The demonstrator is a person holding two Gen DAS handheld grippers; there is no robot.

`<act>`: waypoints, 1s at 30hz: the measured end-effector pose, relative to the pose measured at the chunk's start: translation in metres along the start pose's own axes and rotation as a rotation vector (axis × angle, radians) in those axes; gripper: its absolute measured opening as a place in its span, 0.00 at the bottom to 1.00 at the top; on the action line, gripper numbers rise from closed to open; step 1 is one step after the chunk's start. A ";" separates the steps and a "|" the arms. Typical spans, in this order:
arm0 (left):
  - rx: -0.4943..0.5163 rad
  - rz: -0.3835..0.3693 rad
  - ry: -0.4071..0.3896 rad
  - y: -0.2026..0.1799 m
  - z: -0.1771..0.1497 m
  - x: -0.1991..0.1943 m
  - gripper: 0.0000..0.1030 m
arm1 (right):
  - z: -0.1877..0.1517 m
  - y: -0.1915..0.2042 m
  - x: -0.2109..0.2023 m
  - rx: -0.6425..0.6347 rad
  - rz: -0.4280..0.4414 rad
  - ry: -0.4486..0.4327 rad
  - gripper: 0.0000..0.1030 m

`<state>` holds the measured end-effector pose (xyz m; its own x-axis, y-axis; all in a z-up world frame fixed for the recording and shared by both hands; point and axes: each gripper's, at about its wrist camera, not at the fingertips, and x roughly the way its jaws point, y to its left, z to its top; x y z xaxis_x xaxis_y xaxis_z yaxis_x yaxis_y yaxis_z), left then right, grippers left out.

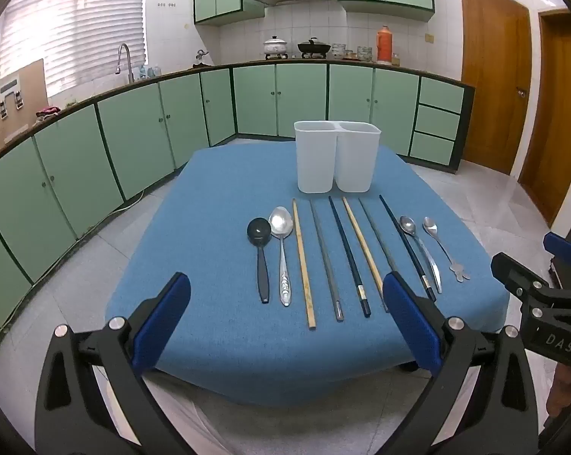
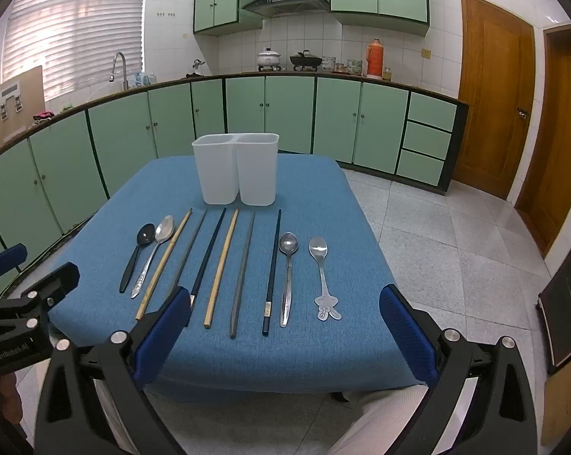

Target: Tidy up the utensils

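A white two-compartment holder [image 1: 336, 157] [image 2: 238, 168] stands empty at the far side of the blue table [image 1: 217, 333] [image 2: 323, 197]. In front of it lie a black spoon [image 1: 260, 250] [image 2: 135, 256], a large steel spoon [image 1: 282, 242] [image 2: 154, 250], several chopsticks, wooden [image 1: 303, 261] [image 2: 221, 265], grey and dark, then two small steel spoons [image 1: 420, 250] [image 2: 287, 273], the rightmost with a bear-shaped handle [image 1: 446, 250] [image 2: 323, 276]. My left gripper [image 1: 285, 316] is open and empty above the near edge. My right gripper [image 2: 285, 322] is open and empty too.
Green kitchen cabinets [image 1: 141, 129] run along the left and back walls, with pots and a red thermos [image 1: 384, 43] on the counter. Wooden doors [image 2: 494, 91] stand at the right. Tiled floor surrounds the table.
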<state>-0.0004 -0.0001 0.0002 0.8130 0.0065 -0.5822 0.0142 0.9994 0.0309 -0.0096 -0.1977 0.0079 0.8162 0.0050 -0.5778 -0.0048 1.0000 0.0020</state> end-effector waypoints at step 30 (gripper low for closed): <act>0.007 0.007 0.000 0.004 -0.002 -0.003 0.95 | -0.001 0.001 0.000 -0.001 -0.001 0.001 0.94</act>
<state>-0.0037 0.0039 0.0003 0.8133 0.0136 -0.5816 0.0125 0.9991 0.0408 -0.0095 -0.1969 0.0072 0.8156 0.0042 -0.5786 -0.0049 1.0000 0.0003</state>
